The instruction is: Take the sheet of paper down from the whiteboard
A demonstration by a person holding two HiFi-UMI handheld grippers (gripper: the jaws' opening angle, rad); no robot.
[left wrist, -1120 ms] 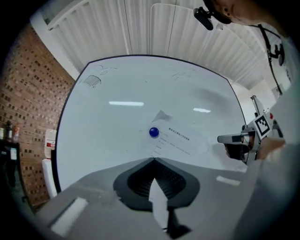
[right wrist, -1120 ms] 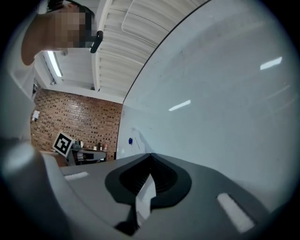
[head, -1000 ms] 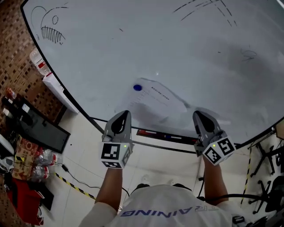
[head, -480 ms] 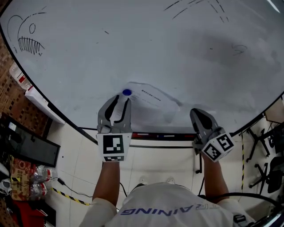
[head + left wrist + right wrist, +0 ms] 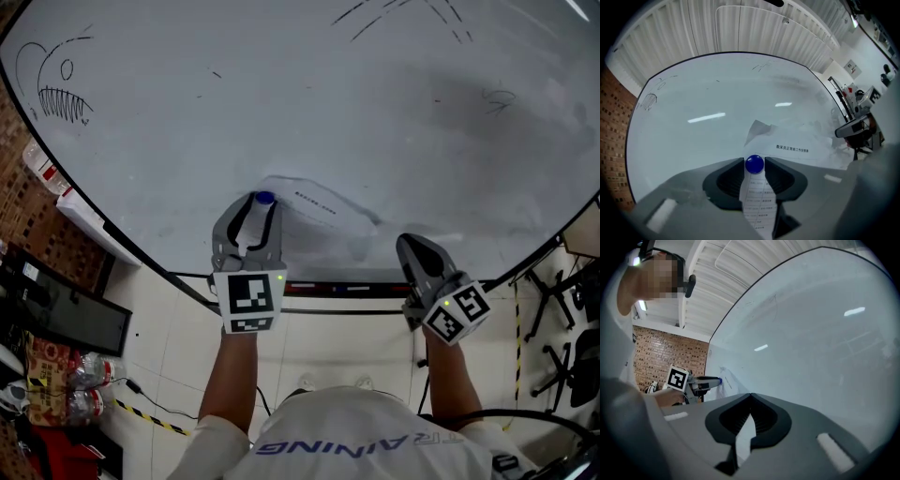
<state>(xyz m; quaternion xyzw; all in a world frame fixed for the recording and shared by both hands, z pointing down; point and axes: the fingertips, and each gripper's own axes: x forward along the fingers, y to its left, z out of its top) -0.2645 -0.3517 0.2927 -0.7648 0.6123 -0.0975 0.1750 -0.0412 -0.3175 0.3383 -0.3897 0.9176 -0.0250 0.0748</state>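
A crumpled printed sheet of paper [image 5: 323,220] hangs on the whiteboard [image 5: 281,94], pinned at its upper left corner by a round blue magnet [image 5: 264,199]. My left gripper [image 5: 249,217] points at the board, its jaws opening, and the magnet [image 5: 754,164] sits right between the fingertips with the sheet [image 5: 797,150] behind. My right gripper [image 5: 410,246] is shut on the sheet's lower right corner; a white strip of paper [image 5: 743,437] runs out between its jaws. The right gripper view also catches the left gripper [image 5: 710,380] at the magnet.
A marker ledge [image 5: 347,286] runs under the board. A fish doodle [image 5: 61,89] is drawn at the board's upper left. On the floor to the left lie a black panel [image 5: 56,309] and bottles [image 5: 66,398]. Office chairs [image 5: 572,319] stand at the right.
My left gripper rose from the board's lower edge to the blue magnet, rolled upright, and its jaws opened around the magnet. The right gripper kept its hold on the paper's corner.
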